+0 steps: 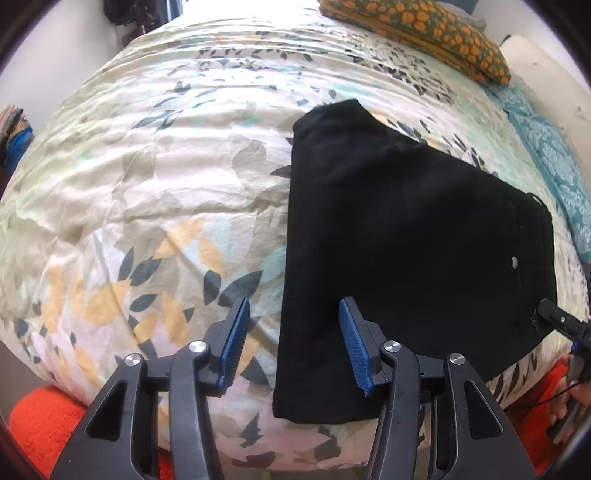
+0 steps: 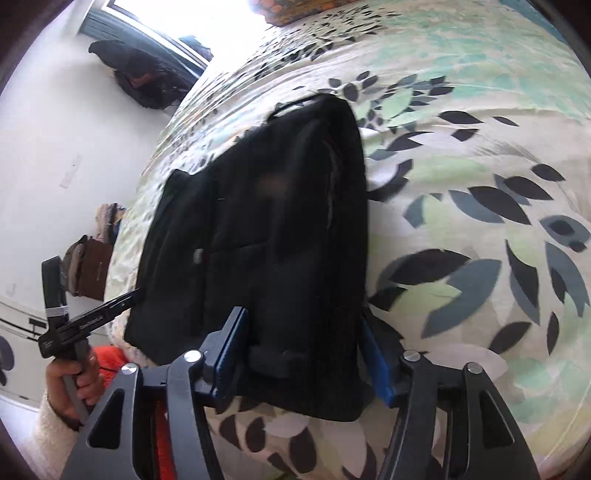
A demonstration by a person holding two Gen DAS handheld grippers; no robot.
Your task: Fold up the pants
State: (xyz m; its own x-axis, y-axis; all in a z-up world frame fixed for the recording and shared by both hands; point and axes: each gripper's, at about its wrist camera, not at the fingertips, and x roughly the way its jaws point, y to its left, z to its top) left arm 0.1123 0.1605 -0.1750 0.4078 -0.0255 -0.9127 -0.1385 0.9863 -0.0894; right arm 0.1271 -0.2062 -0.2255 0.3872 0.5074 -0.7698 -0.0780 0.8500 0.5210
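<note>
Here, near to far:

Left gripper [image 1: 293, 343]: jaws released and wide apart, holding nothing; it hangs over the near left edge of the pants, one blue pad above the sheet, the other above black cloth.

Right gripper [image 2: 304, 356]: jaws spread either side of the near end of the pants; the cloth lies between the pads, but whether they touch it cannot be told, and they do not look pressed in.

Pants [image 1: 413, 266]: black, already folded into a flat, thick rectangle, lying on the floral bedsheet [image 1: 147, 177] near the bed's front edge, a small pale button showing near the right side.

Handling, as a judgement: soft, limp, light but several layers deep; it will sag and the layers may slide apart if lifted by one corner.

Where to hold: pinch all layers at the two near corners, or along the folded edge.

Pillow [image 1: 424, 33]: orange-patterned, at the far end, well apart.
</note>
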